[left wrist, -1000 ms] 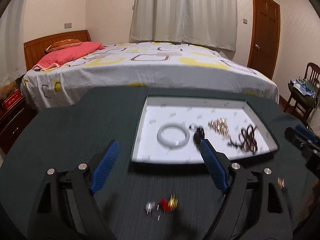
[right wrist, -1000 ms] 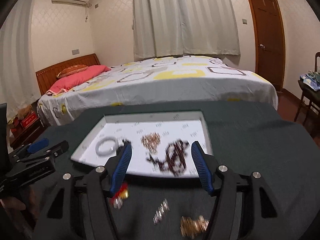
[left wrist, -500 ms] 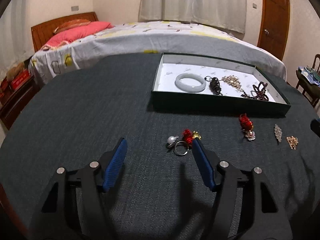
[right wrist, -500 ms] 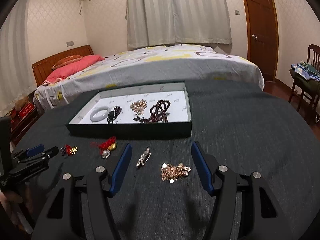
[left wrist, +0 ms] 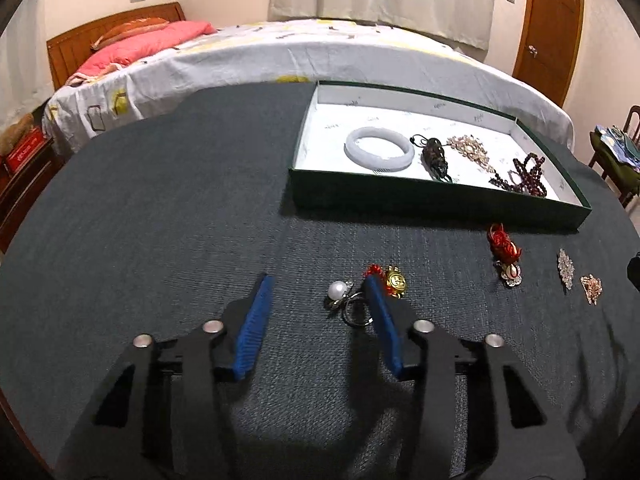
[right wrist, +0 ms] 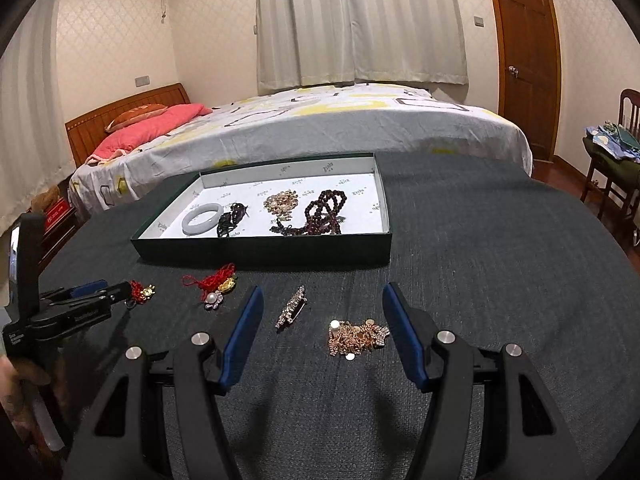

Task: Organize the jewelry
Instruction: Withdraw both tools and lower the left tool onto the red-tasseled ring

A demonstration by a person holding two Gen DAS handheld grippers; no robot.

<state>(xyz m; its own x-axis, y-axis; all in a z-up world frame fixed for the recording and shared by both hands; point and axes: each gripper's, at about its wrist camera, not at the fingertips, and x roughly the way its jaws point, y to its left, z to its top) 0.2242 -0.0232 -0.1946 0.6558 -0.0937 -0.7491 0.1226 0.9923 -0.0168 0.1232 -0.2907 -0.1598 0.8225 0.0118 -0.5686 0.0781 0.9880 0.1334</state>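
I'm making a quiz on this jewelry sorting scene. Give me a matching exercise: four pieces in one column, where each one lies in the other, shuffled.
Things:
1. white bangle
2. pearl ring
3. gold chain pile
4. dark red bead string

Places:
A. on the cloth, between the right gripper's fingers
B. in the box, toward its left end
C. in the box, toward its right end
D. on the cloth, between the left gripper's closing fingers

Pairs: 1-B, 2-D, 3-A, 4-C
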